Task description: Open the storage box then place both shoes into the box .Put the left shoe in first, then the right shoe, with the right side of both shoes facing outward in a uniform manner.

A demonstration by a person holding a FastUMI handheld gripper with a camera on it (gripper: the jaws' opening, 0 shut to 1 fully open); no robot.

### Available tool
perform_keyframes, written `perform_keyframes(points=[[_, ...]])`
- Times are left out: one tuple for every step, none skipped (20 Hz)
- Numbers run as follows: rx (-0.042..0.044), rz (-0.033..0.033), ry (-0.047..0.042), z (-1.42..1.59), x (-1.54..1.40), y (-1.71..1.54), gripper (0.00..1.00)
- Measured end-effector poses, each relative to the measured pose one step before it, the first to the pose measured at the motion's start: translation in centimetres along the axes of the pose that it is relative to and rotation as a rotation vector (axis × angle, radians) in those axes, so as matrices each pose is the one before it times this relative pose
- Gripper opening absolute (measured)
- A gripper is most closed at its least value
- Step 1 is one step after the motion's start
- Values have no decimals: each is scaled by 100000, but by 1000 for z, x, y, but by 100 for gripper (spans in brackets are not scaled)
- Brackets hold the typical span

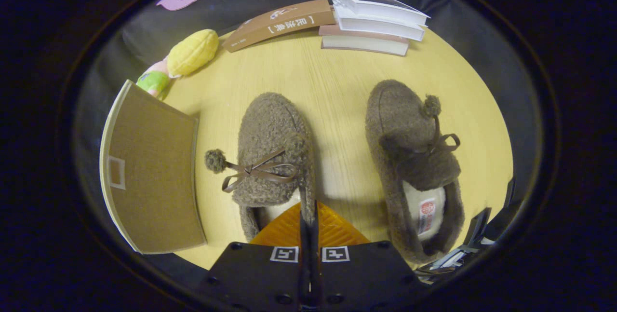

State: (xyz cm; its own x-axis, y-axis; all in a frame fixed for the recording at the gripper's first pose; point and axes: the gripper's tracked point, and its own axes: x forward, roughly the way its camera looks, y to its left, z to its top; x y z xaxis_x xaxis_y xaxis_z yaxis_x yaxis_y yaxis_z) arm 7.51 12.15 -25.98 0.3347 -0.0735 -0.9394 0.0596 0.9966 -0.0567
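Observation:
Two brown fleecy shoes with bows and pompoms lie side by side on the yellow wooden table (337, 85), toes pointing away from me. My gripper (308, 208) is shut on the left-hand shoe (272, 143), both fingers pinching the right rim of its opening near the heel. The right-hand shoe (409, 148) lies apart to the right of the fingers, its pale lining showing. The storage box (149, 172), brown with a pale rim and a small label frame, stands left of the held shoe. I cannot tell whether it is open.
A yellow plush toy (193, 51) and a green and pink toy (153, 82) lie beyond the box. A brown book (279, 23) and a stack of books (376, 22) sit at the table's far edge. Dark hardware (477, 239) juts in near the right shoe's heel.

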Motion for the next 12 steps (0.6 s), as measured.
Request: perform_keyframes(points=[[-435,-65,-1796,138,-121,47,4],[-448,195,-2217,175,-115,180,4],[-15,762,-1791,191,-323,303,4],[627,1862,-1282,125,-315,394,4],[1598,2614,-478,206,-354,576,4],[1733,1830,-424,95,-307,334,4],[1703,1077,-725,369,-302,178,4],[1630,1134,-806,341,-152,244,4],[970,1190,-838,365,-197,253,4],[1109,1534,-740,297,-294,352,4],[1128,2453,-518,292,-462,599,4],[1320,2690,-724,313,-692,720,4]])
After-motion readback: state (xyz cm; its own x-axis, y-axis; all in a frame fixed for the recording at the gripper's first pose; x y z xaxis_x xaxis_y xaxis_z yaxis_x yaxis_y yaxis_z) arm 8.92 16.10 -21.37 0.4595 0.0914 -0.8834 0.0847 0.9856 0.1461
